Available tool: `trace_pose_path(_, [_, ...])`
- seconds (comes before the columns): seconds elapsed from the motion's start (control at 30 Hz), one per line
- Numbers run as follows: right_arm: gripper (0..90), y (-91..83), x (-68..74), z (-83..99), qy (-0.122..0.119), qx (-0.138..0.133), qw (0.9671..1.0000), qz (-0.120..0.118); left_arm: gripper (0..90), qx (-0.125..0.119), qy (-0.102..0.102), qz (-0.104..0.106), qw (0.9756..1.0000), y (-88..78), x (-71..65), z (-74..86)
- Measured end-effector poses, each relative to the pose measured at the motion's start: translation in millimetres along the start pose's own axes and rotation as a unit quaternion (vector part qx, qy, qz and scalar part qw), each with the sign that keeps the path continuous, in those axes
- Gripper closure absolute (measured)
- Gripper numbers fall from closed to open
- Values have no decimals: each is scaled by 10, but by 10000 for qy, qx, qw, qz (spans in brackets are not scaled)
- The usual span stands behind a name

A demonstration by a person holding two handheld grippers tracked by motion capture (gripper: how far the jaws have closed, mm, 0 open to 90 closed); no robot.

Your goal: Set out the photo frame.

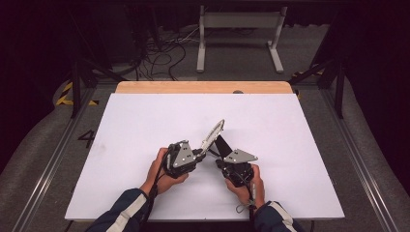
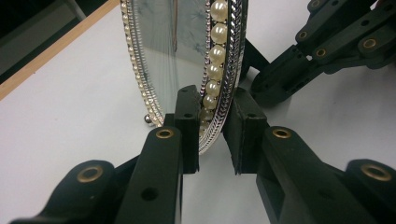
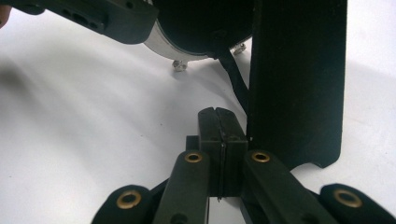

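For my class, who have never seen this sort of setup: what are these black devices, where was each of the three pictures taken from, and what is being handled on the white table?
A person sits at a white table with a hand-held two-jaw gripper in each hand. The high view looks down from above; the other two come from cameras riding on each gripper, looking along its black jaws.

The left gripper is clamped on the rim of an oval picture frame edged with pearls and silver trim, holding it tilted on the table. In the high view it is the silvery oval between the hands.

The right gripper has its jaws shut together, right beside the frame's black back stand. Whether it pinches anything there I cannot tell.
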State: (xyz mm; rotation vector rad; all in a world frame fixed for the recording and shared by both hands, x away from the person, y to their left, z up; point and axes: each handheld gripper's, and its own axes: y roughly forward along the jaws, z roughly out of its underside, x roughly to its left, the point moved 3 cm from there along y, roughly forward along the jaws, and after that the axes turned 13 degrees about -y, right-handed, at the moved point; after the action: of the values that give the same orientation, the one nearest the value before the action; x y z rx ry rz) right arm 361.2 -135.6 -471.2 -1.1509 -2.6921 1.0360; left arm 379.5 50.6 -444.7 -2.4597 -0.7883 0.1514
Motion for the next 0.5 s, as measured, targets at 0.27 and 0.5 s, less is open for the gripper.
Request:
trace_pose_path(0.27, [900, -19, -48, 21, 25, 3, 10000, -21, 756, -18, -46, 36, 10000, 3, -26, -8])
trace_pose_path(0.5, [900, -71, -84, 71, 175, -20, 9998, -85, 743, -77, -87, 200, 9997, 18, 12, 16])
